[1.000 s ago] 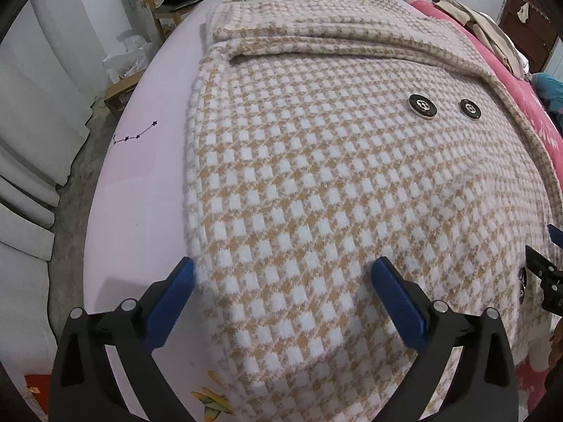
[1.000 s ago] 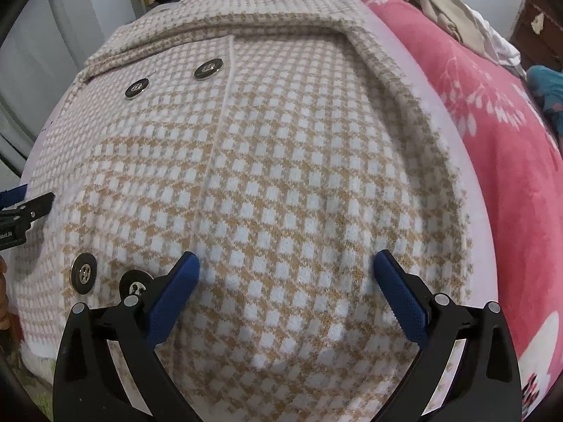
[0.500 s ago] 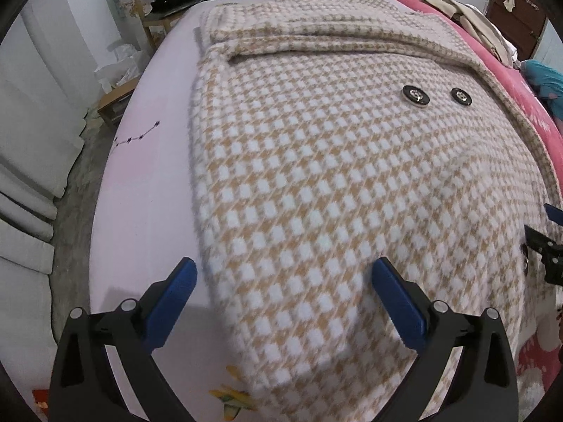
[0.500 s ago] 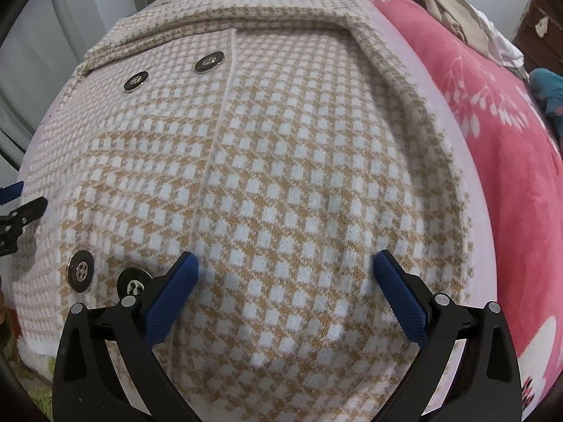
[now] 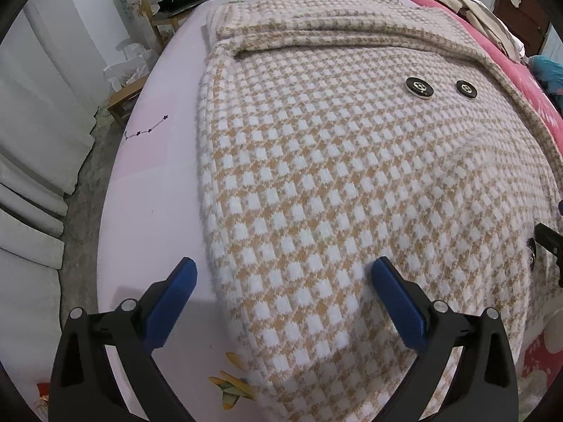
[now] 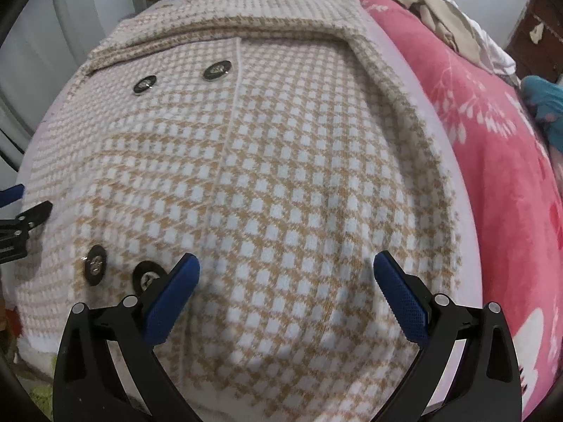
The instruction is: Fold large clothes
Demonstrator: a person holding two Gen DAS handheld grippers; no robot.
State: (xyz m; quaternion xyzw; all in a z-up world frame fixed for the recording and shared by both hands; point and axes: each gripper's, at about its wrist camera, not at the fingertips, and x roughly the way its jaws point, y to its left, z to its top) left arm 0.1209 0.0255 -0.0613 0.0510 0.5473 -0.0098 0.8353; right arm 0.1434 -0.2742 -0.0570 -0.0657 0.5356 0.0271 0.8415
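A tan-and-white houndstooth coat (image 5: 334, 161) with black buttons (image 5: 418, 87) lies spread front-up on a pale pink sheet (image 5: 155, 176), its sleeves folded across near the collar. My left gripper (image 5: 281, 274) hangs open above the coat's left hem edge, one finger over the sheet, the other over the fabric. My right gripper (image 6: 286, 270) is open above the coat (image 6: 281, 176) near its right hem, beside two lower buttons (image 6: 95, 265). Neither holds anything. Each view catches the other gripper's black frame at its edge.
A pink floral blanket (image 6: 510, 176) covers the bed to the right, with loose beige and white clothes (image 6: 450, 24) piled at its far end. Left of the bed are a wooden chair (image 5: 165, 7), plastic bags (image 5: 130, 63) and white padded panels (image 5: 31, 161).
Both grippers have drawn back slightly and shifted left over the coat's hem; the left one now straddles the coat's side edge. Both stay open.
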